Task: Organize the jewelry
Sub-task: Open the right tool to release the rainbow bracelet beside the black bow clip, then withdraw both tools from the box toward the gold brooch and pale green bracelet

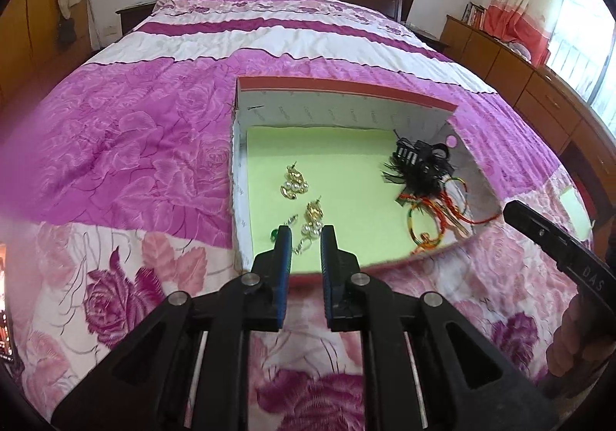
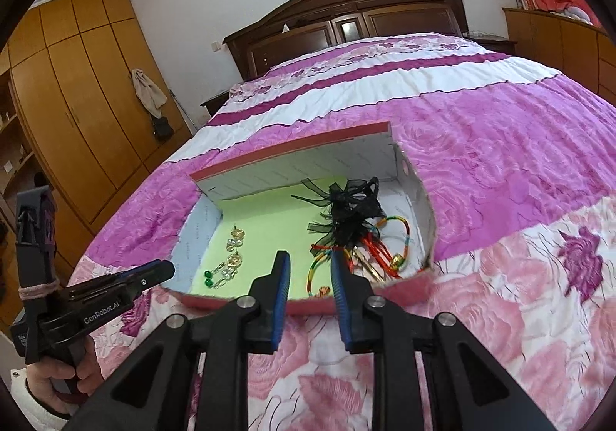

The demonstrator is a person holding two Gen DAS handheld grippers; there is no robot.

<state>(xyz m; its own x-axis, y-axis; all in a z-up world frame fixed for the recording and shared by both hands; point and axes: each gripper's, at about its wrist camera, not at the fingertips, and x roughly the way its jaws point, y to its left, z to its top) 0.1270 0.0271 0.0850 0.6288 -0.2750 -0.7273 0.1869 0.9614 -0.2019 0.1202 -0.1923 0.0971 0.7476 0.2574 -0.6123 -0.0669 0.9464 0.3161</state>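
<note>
Left wrist view: one shallow cardboard box (image 1: pixel 346 96), green-lined, sits on the bed (image 1: pixel 134 131) with its pink floral quilt. Inside, two gold pearl earrings (image 1: pixel 294 182) along the left side, one green-bead earring (image 1: pixel 274 234) at the near-left corner, one black lace hair clip (image 1: pixel 419 161) and two striped bangles (image 1: pixel 423 223) with red cord heaped at the right wall. Mid-floor of the box is open. Left gripper (image 1: pixel 305 234) hovers over the near rim, jaws released, empty; the nearer gold earring shows between them. Right wrist view: same box (image 2: pixel 292 150), same pieces. Right gripper (image 2: pixel 309 261) at the near rim, jaws parted, nothing held; bangles (image 2: pixel 392 238) and hair clip (image 2: pixel 350 207) just ahead-right. Left gripper (image 2: pixel 154 273) at the box's left corner.
</note>
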